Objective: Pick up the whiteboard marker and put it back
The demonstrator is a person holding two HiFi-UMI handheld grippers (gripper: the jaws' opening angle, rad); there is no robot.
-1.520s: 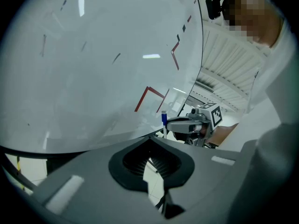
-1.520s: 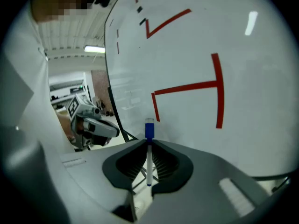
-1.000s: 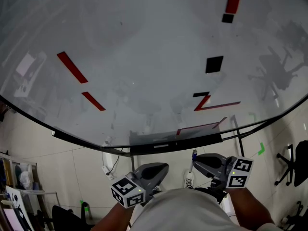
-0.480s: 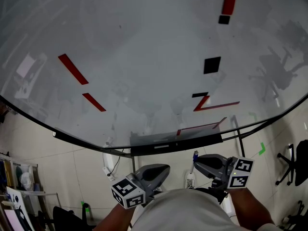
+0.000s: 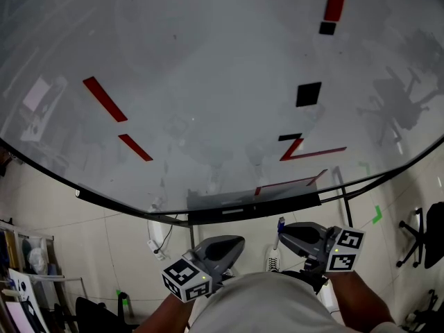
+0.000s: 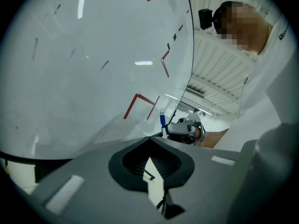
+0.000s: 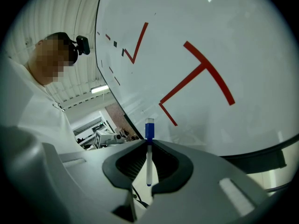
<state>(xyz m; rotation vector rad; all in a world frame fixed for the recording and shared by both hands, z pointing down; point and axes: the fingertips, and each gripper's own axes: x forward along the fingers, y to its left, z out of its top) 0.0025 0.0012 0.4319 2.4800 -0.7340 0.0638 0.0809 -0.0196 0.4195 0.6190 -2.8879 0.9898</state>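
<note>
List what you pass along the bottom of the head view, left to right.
Shelf clutter → left gripper → right gripper, shut on the whiteboard marker → office chair.

This looks like an office: a big whiteboard (image 5: 208, 61) stands on a tiled floor (image 5: 97, 234), with a black office chair (image 5: 431, 238) nearby.
</note>
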